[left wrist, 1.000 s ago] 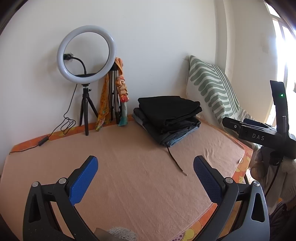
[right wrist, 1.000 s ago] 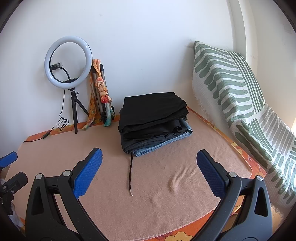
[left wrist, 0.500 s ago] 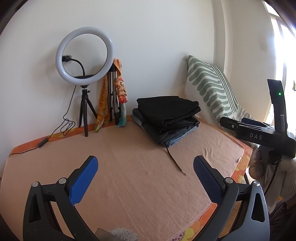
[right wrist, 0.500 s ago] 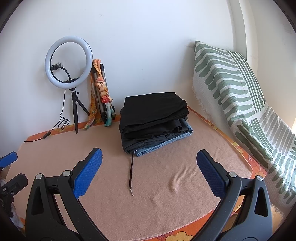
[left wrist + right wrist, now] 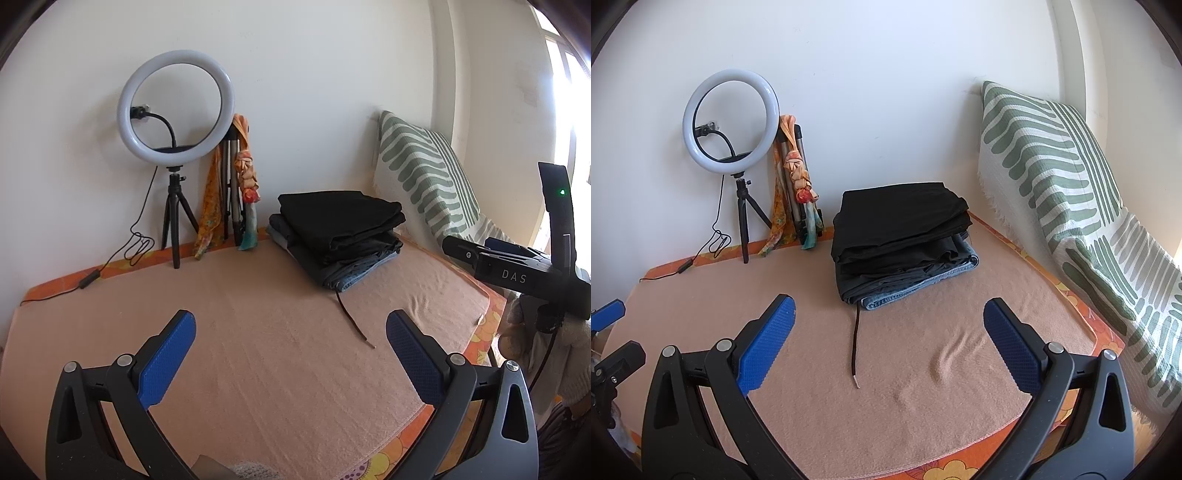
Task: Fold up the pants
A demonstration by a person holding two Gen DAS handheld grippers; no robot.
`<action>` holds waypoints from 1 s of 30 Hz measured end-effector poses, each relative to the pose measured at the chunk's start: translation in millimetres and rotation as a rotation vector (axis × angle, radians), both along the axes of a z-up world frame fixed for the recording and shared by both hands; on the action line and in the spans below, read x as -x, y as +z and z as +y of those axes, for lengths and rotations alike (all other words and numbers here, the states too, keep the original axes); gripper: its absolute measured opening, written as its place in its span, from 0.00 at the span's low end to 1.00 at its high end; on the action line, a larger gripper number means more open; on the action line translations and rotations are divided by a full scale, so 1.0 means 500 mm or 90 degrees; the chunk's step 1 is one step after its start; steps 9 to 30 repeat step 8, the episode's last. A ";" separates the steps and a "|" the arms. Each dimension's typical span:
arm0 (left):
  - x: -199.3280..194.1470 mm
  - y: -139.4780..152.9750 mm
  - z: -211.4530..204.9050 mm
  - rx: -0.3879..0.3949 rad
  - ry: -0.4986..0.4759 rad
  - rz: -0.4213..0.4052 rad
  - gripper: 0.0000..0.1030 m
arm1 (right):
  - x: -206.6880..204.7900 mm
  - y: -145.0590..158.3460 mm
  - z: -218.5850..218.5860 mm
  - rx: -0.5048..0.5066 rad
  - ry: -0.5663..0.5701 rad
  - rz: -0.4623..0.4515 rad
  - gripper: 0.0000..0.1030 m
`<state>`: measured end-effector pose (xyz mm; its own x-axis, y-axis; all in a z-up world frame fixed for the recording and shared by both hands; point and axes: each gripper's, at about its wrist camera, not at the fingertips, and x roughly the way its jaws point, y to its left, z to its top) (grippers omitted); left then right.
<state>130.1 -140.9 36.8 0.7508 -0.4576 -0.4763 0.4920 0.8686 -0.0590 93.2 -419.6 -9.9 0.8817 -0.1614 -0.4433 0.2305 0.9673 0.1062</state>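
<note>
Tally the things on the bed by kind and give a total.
Stack of folded pants: 1
Ring light: 1
Folded tripod with scarf: 1
Striped cushion: 1
Total: 4
</note>
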 end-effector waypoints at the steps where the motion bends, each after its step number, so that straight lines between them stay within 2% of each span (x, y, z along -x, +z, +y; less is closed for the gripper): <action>1: -0.001 -0.001 0.002 0.001 0.002 0.001 1.00 | 0.001 -0.001 0.000 0.000 -0.001 -0.001 1.00; 8: 0.004 0.001 0.003 0.006 -0.015 0.008 1.00 | -0.001 -0.002 0.004 0.000 0.001 0.000 1.00; 30: 0.004 0.001 0.003 0.006 -0.015 0.008 1.00 | -0.001 -0.002 0.004 0.000 0.001 0.000 1.00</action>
